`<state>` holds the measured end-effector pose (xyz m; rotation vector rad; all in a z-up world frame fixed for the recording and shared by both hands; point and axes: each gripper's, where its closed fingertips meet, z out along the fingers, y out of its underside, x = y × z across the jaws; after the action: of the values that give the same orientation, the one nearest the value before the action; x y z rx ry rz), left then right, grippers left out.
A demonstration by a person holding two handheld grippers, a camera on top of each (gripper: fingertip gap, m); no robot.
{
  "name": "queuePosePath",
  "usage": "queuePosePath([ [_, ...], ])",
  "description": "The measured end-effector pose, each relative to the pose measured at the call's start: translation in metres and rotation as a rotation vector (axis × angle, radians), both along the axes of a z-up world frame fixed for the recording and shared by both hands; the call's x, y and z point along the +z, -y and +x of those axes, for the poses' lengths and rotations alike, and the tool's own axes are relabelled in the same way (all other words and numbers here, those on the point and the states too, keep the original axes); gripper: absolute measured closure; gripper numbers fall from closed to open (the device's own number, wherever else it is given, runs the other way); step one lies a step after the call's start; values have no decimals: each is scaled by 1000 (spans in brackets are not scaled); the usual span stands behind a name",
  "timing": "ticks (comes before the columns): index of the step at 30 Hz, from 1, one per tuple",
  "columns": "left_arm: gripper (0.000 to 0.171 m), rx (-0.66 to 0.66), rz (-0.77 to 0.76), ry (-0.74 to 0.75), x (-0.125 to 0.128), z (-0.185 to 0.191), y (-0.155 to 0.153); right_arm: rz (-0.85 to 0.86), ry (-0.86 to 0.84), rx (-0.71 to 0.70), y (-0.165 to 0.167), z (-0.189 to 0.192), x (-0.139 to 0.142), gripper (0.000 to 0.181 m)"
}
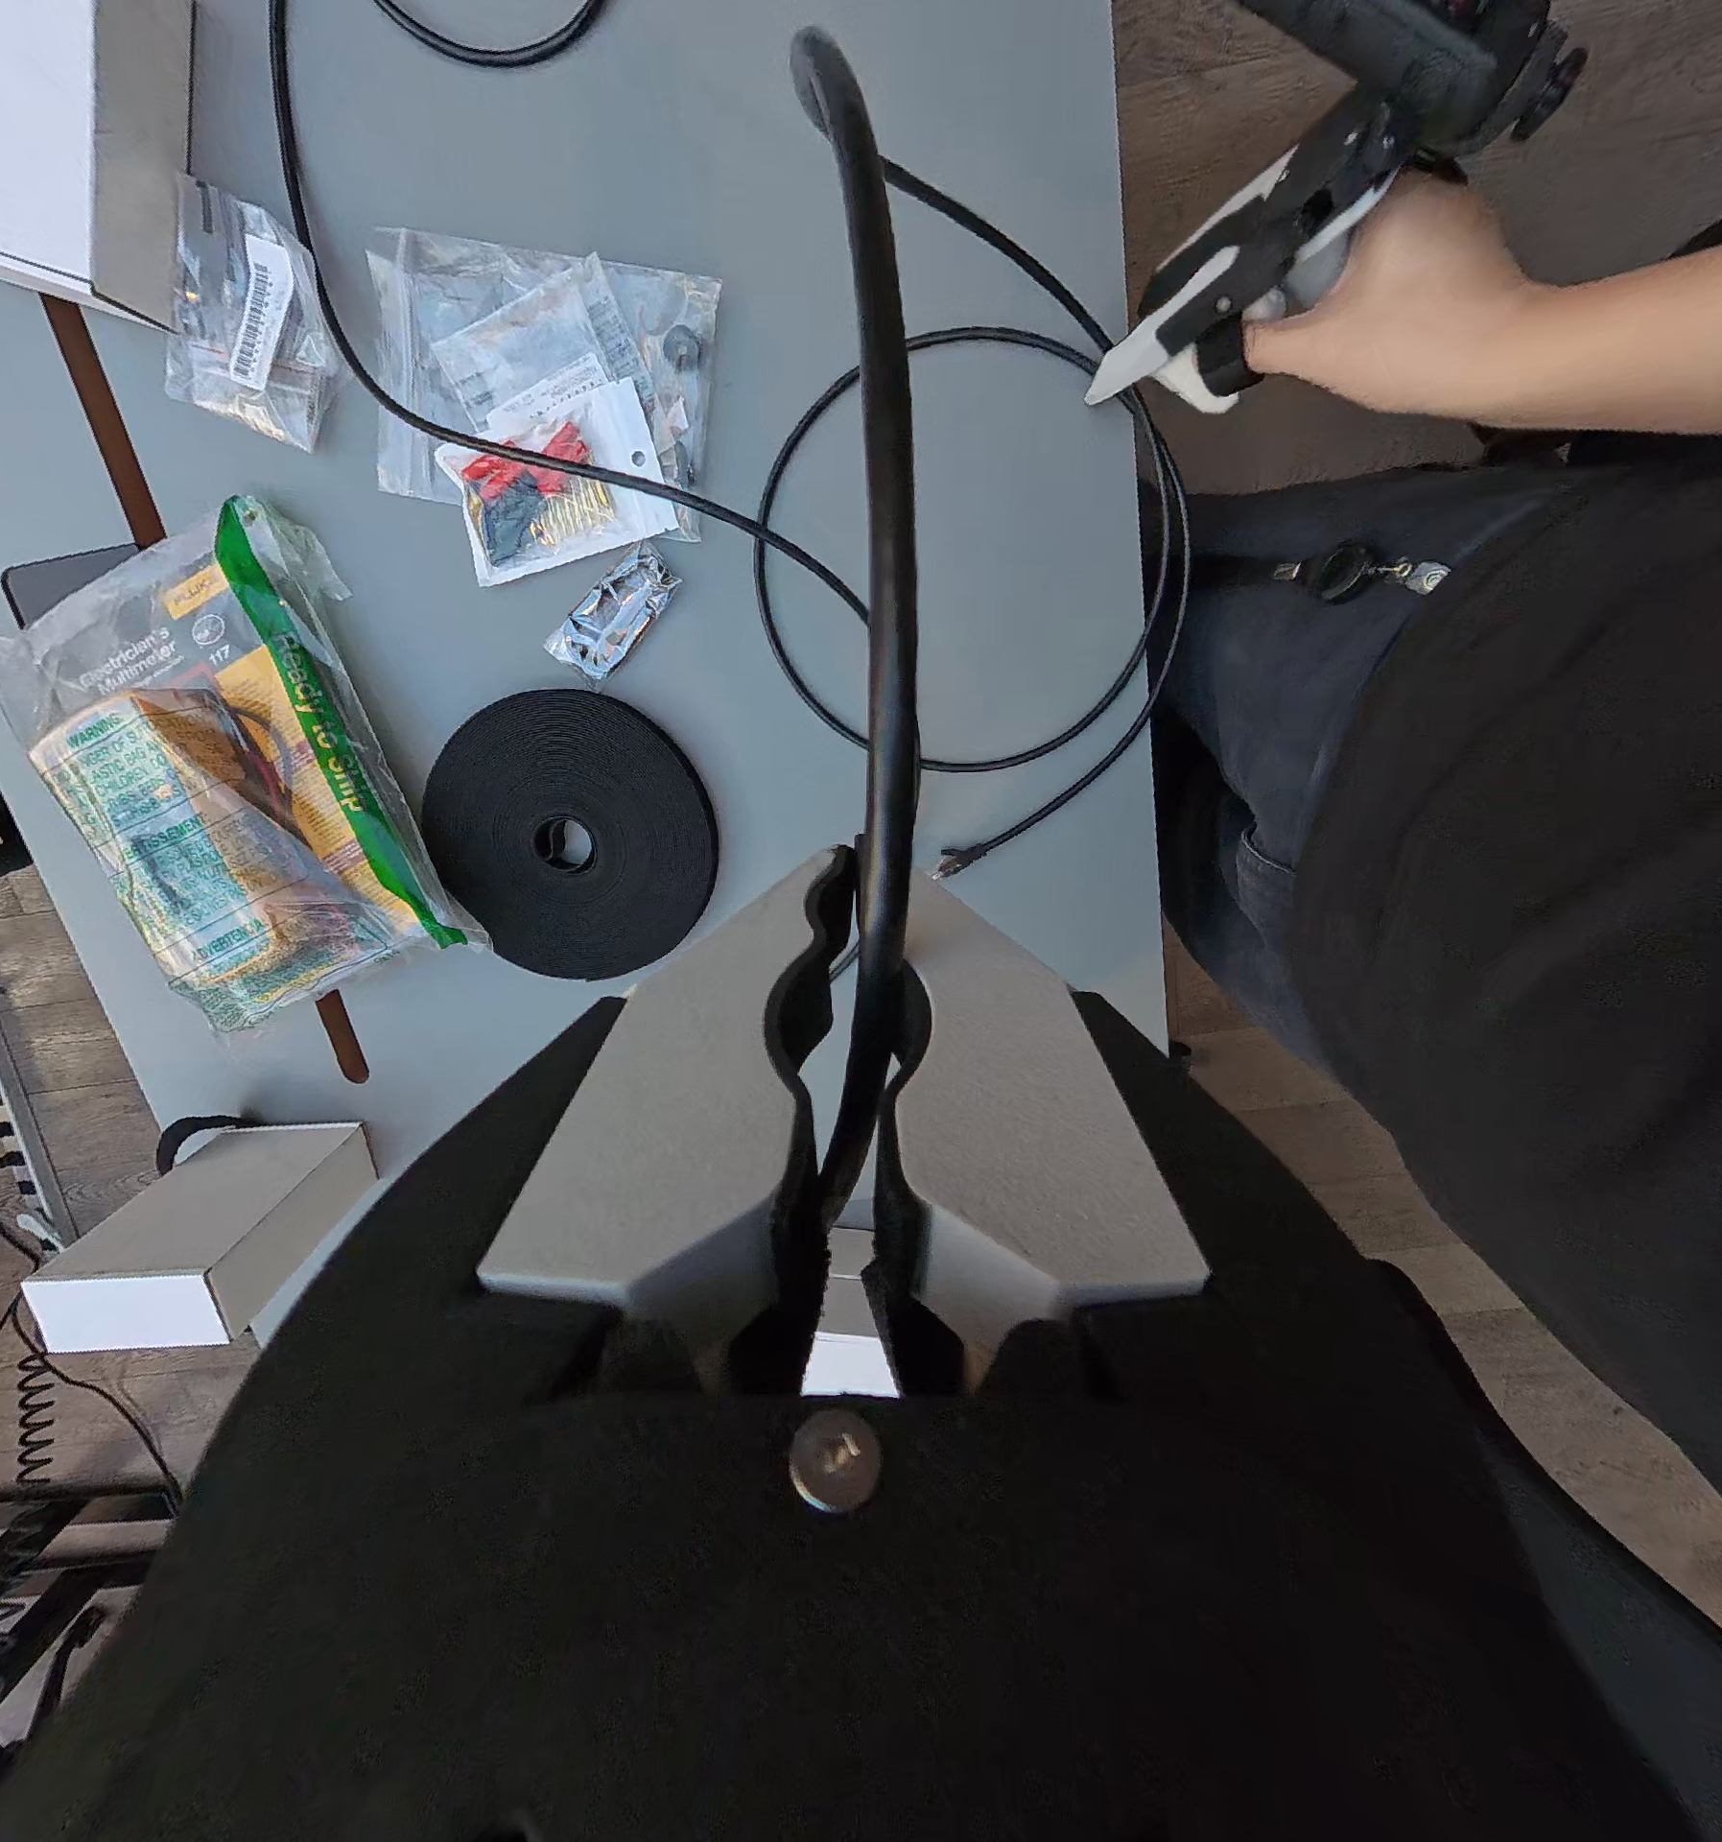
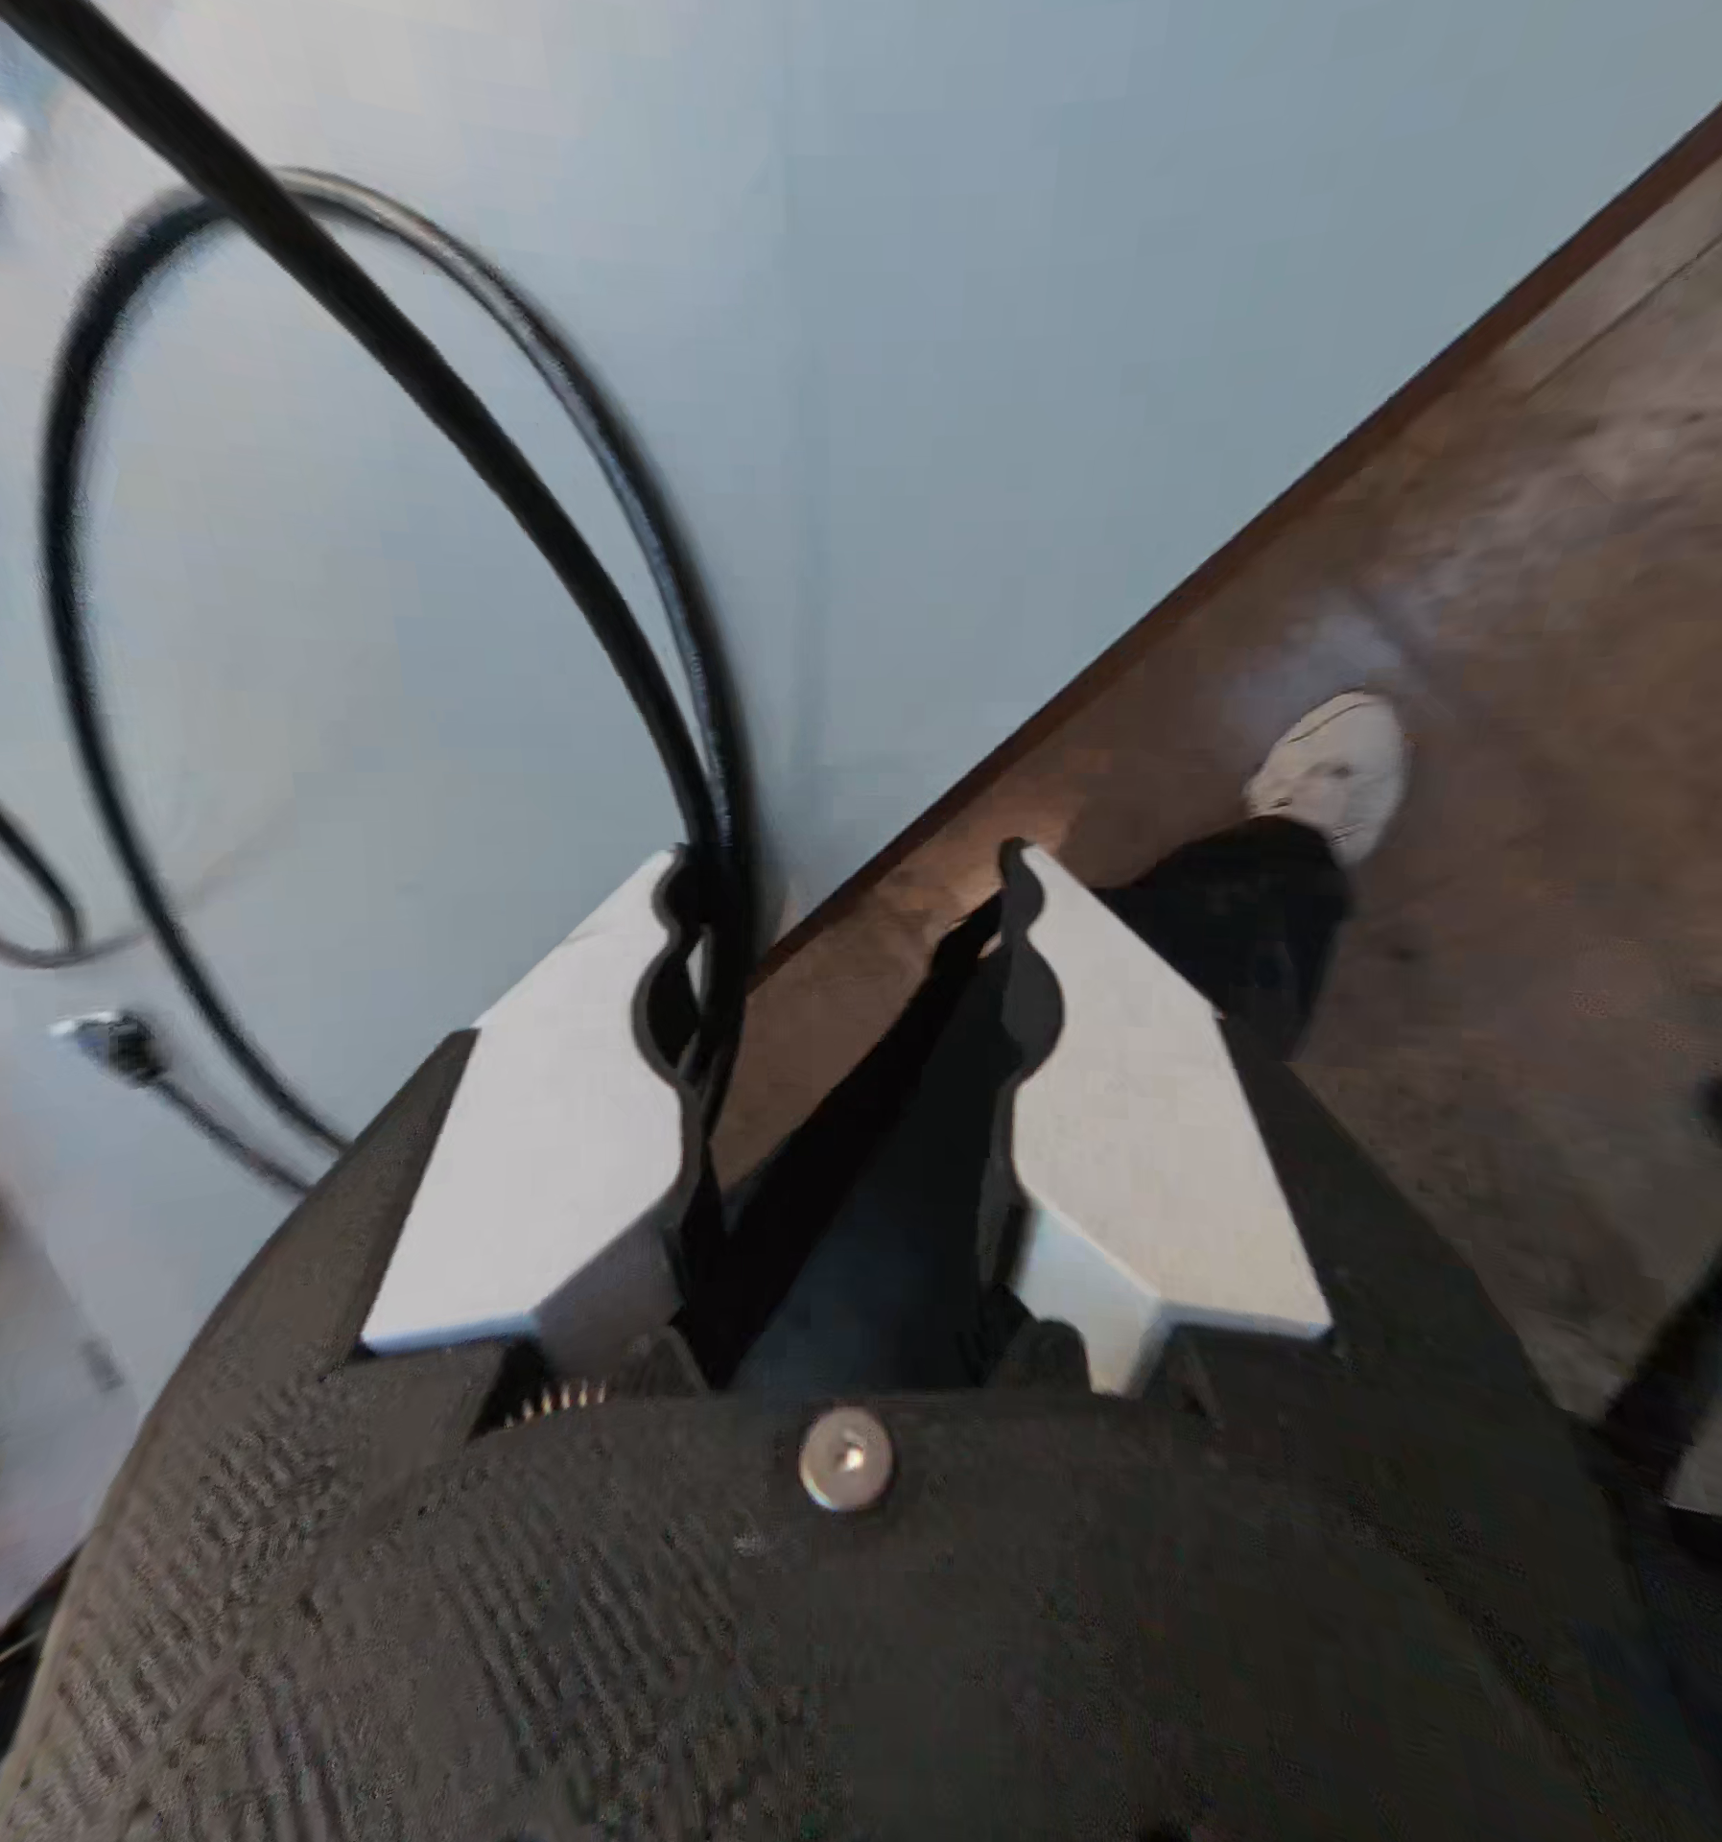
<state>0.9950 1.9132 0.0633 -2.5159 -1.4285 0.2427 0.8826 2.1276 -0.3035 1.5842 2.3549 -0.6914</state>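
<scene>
My left gripper (image 1: 876, 882) is shut on a black strap (image 1: 886, 449) that arcs up from its jaws, above the grey table (image 1: 1016, 249). A thin black cable (image 1: 767, 558) lies in a loop on the table, and its plug (image 1: 951, 862) rests near my left fingertips. In the left wrist view my right gripper (image 1: 1116, 379) is held by a hand at the table's right edge, with its tip at the cable loop. In the right wrist view the right gripper (image 2: 847, 852) is open, and its left finger (image 2: 577, 1047) touches the cable (image 2: 69, 498) at the table edge. The plug also shows there (image 2: 104, 1037).
A roll of black tape (image 1: 567, 832), clear bags of small parts (image 1: 538, 399) and a bagged boxed tool (image 1: 229, 767) lie left of the loop. White boxes (image 1: 189, 1236) stand at the left. A person's dark-trousered leg (image 1: 1435, 797) and white shoe (image 2: 1335, 767) are beside the table edge. The tips of one gripper are about 45 cm away from the tips of the other.
</scene>
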Motion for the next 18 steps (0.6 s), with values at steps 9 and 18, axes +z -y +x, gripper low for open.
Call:
queuePosePath([
  [9,171,88,-42,-60,-4,-4,40,-10,117,113,-11,6,18,178],
  [18,171,350,-143,-224,29,39,134,44,-280,437,-3,-129,170,177],
])
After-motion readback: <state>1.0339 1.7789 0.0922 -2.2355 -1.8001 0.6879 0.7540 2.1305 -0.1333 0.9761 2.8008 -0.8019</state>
